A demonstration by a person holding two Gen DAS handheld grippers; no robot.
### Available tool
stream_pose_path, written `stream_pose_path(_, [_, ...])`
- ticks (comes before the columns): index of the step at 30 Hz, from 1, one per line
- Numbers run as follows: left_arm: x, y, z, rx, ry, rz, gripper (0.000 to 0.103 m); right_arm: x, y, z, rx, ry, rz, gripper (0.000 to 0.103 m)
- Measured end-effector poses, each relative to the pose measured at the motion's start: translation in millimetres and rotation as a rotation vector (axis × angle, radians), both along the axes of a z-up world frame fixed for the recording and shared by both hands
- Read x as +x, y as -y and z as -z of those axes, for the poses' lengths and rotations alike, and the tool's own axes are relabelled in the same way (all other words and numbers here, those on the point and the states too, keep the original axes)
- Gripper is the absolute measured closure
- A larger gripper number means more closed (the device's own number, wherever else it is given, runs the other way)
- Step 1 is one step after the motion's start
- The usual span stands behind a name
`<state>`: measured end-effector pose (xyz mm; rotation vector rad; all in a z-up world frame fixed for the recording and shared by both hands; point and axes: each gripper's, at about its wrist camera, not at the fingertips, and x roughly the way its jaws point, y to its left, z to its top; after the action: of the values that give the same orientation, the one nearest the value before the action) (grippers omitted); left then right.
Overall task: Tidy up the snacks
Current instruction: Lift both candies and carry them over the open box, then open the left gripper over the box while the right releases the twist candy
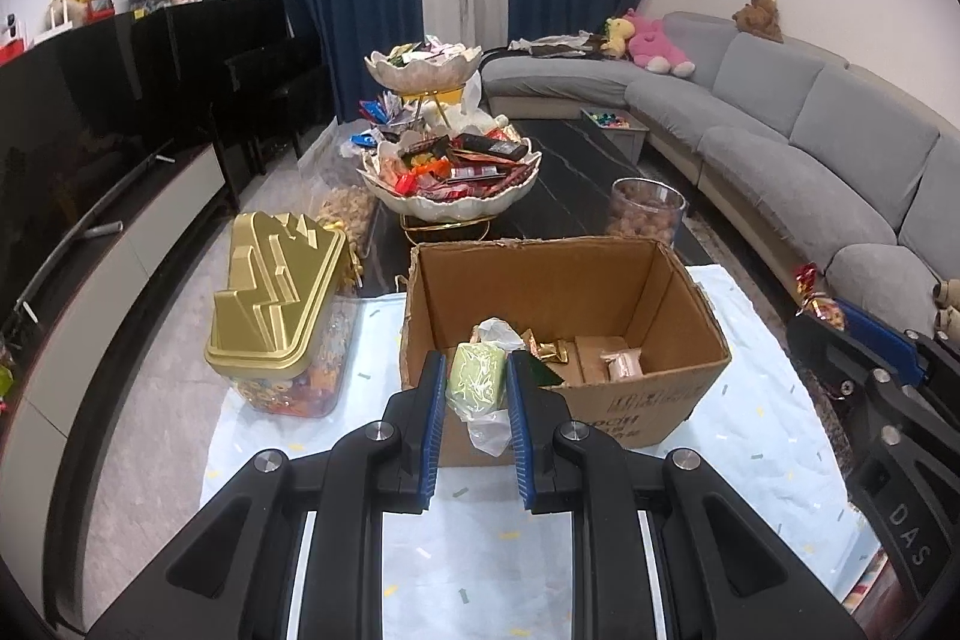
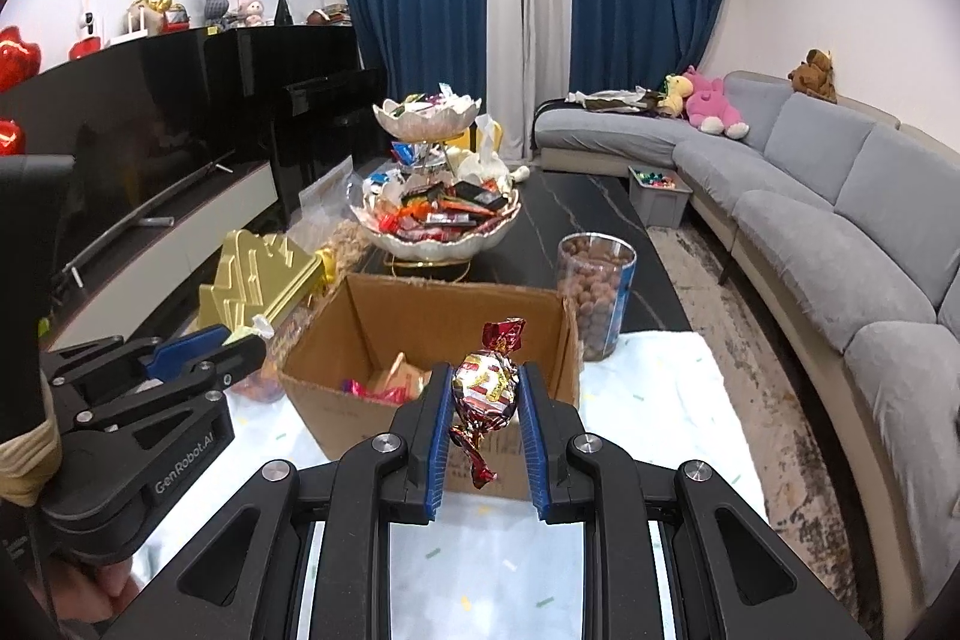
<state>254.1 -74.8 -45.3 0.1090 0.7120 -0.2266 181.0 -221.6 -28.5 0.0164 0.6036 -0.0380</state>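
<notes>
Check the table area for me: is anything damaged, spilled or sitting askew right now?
The brown cardboard box looks battered: its top edges are ragged and torn, with no intact flaps showing. The gold stepped lid on the clear plastic candy tub sits tilted. Nothing appears spilled on the pale blue cloth.

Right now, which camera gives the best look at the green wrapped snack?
The left wrist view: the green wrapped snack sits centred and close between the left gripper pads, clear wrapper showing. In the right wrist view only a scrap of clear wrapper shows at the left gripper tip; the green is hidden.
</notes>
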Motion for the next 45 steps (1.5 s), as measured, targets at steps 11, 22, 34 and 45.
stream_pose_path(11, [25.5, 10.2, -7.1, -0.015, -0.023, 0.012, 0.082, 29.5, 11.7, -7.3, -0.003, 0.002, 0.008, 0.080])
stream_pose_path(22, [59.1, 22.3, -3.4, 0.009, -0.052, 0.030, 0.082, 59.9, 16.3, -7.4, -0.018, -0.016, 0.002, 0.080])
stream_pose_path(34, [99.9, 25.2, 17.6, 0.023, -0.110, 0.028, 0.082, 98.9, 21.4, 9.7, -0.006, -0.086, -0.001, 0.080])
stream_pose_path(45, [127.2, 26.6, 46.1, 0.028, -0.188, 0.034, 0.082, 128.2, 24.1, 38.5, 0.007, -0.179, -0.010, 0.080])
